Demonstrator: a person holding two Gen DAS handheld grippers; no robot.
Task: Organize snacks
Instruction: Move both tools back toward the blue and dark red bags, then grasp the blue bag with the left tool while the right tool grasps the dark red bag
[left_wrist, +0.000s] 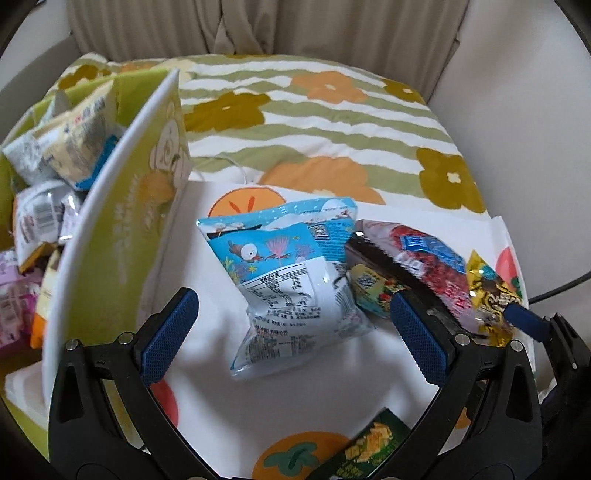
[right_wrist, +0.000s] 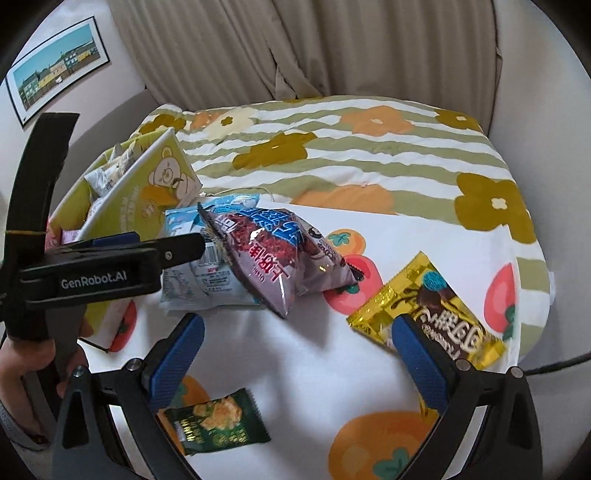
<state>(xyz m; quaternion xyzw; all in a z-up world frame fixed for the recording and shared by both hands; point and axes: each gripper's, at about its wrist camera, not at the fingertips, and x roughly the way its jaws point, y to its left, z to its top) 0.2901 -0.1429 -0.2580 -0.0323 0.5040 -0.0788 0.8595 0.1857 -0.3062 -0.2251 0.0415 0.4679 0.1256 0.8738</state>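
Note:
A light blue snack bag (left_wrist: 288, 266) lies on the white fruit-print cloth (left_wrist: 295, 398), with my open left gripper (left_wrist: 293, 328) just in front of it, one finger on each side, not touching. To its right sit a red-purple bag (left_wrist: 424, 254) and a gold packet (left_wrist: 487, 288). In the right wrist view my right gripper (right_wrist: 299, 360) stands open over bare cloth. The gold packet (right_wrist: 432, 314) touches its right finger, and a dark green packet (right_wrist: 218, 424) lies by its left finger. The red-purple bag (right_wrist: 273, 251) leans on the blue bag (right_wrist: 192, 273).
A green cardboard box (left_wrist: 122, 229) with several snack packets stands at the left, its flap upright. A hand (right_wrist: 22, 365) holds the left gripper (right_wrist: 177, 249). The cloth lies on a flowered, striped bedcover (right_wrist: 369, 155), with curtains behind. A dark cable (right_wrist: 557, 365) runs at the right.

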